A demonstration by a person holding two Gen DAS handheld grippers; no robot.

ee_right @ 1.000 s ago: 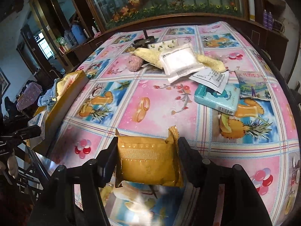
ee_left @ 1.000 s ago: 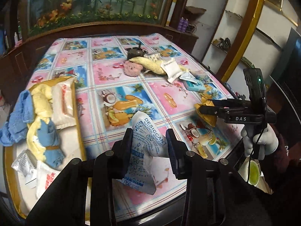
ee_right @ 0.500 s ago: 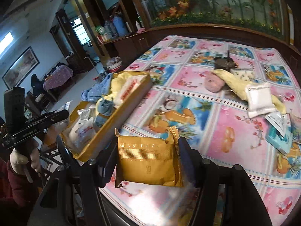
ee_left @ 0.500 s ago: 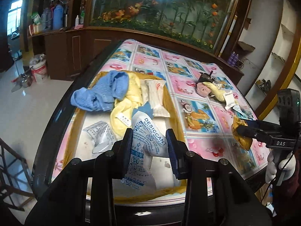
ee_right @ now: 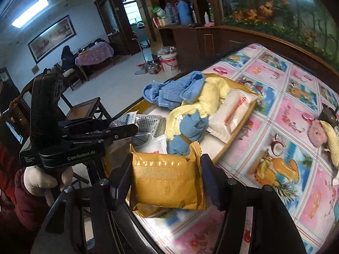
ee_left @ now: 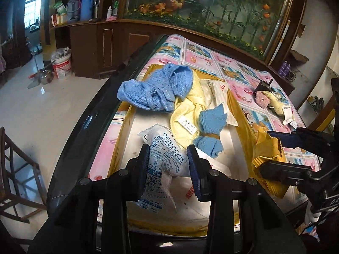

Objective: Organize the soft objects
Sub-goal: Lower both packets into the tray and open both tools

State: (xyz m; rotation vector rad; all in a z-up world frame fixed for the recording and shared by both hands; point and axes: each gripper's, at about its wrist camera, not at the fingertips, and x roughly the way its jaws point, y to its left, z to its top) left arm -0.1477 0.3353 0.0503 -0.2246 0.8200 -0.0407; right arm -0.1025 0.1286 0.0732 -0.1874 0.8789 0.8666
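A: Room: dark wood cabinets, big aquarium behind, pale floor with bucket. Table under a pink fruit-print cloth.

B: Progress?

A: Tray ahead of both sets of fingers already holds blue towel, yellow cloth, packets. Left gripper fingers clamp a desiccant sachet over the tray; right gripper fingers pinch a gold pouch at its near rim.

B: Left to do?

A: Release both. Pink plush and other items lie far beyond the right fingers.

Pale tiled floor, dark wood cabinets.
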